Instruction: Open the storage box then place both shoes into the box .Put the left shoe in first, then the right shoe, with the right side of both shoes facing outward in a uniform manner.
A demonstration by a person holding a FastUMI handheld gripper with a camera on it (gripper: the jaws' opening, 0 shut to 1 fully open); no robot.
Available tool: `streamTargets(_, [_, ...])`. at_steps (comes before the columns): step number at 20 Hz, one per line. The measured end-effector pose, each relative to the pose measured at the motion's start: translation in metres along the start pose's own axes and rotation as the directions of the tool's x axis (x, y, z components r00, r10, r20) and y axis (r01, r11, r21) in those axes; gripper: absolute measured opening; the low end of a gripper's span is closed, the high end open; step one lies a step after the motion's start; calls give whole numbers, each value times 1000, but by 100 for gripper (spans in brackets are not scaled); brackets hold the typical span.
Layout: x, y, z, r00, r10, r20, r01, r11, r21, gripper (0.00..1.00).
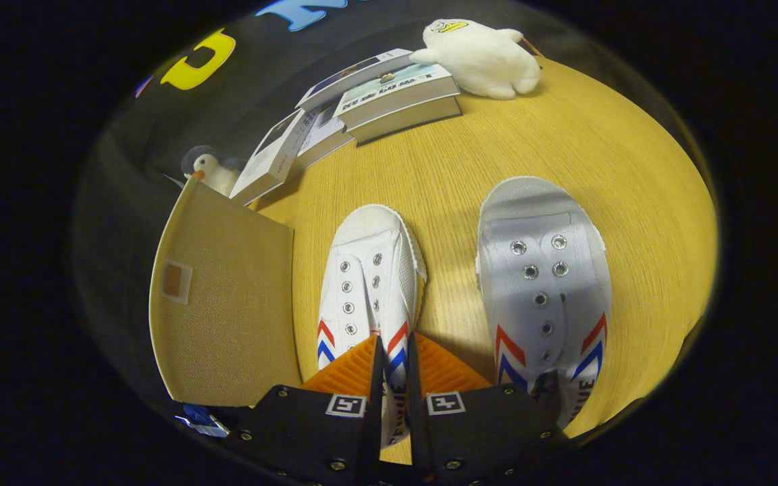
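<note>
Gripper (395, 378) fingers clamped on left white shoe (369, 277) side; red-blue chevrons, laceless eyelets.

Gripper (394, 378), dark body, silver screws, square black-and-white markers, ribbed pads

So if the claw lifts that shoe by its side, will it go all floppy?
Probably a bit. The claw pinches the thin side of the left shoe, which looks like soft canvas, so it may bend. Its thick rubber toe likely stays stiff, and it may tip toe-down.

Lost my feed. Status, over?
Gripper shut on left shoe side wall. Right shoe alongside on table. Storage box beside left shoe. Nothing blocking.
</note>
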State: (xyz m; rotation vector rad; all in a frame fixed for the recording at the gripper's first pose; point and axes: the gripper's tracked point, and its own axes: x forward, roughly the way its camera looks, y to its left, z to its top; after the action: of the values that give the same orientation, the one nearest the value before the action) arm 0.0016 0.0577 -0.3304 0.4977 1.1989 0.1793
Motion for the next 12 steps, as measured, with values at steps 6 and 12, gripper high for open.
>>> streamTargets(6, [-8,3,2,1000,-14,7,14,1000,9,1])
streamTargets(12, [-33,27,15,999,40,28,-41,999,19,1])
